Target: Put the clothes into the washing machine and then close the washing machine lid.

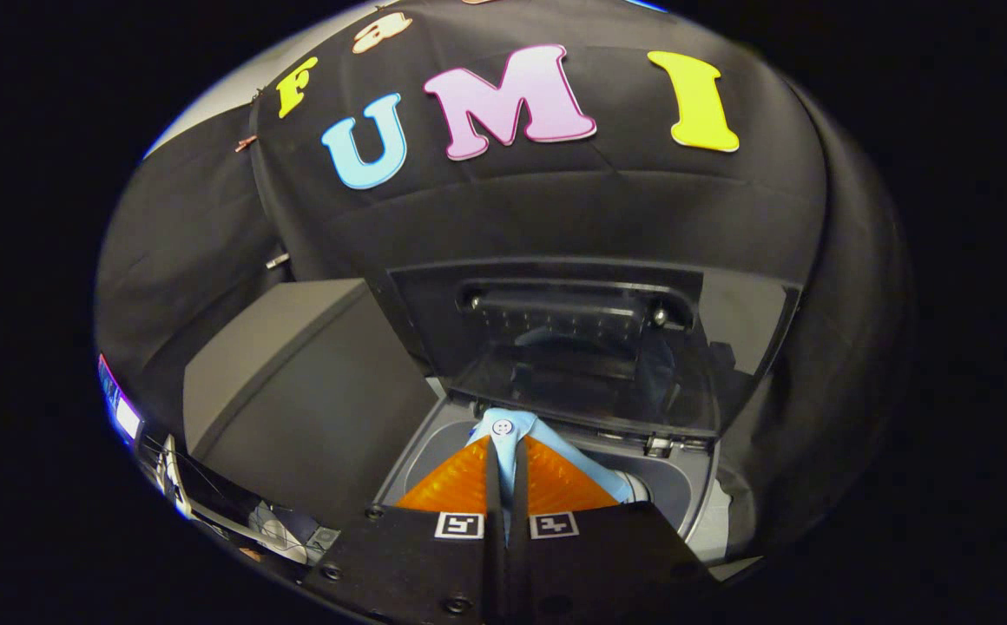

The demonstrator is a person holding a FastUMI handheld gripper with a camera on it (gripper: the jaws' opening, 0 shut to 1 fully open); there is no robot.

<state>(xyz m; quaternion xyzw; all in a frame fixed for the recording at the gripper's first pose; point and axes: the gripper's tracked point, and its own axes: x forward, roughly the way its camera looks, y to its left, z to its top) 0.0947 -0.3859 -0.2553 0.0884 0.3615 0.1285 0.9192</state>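
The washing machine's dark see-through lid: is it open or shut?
Open: the dark see-through lid stands raised behind the grey opening, where the fingers pinch light-blue buttoned cloth.

Nothing here can be read as words or numbers. The gripper (503, 456) carries two small square black-and-white coded markers (458, 524) on its body, patterns rather than letters.

- The gripper (504, 451) pointed forward and downward, its two fingers running side by side up the middle of the view.
- The fingers (460, 482) stood nearly together, with only a narrow slit between them.
- Both fingers pressed on a light blue garment (503, 427), pinched in that slit and sticking out past the tips.
- The gripper body (503, 564) showed two square markers.
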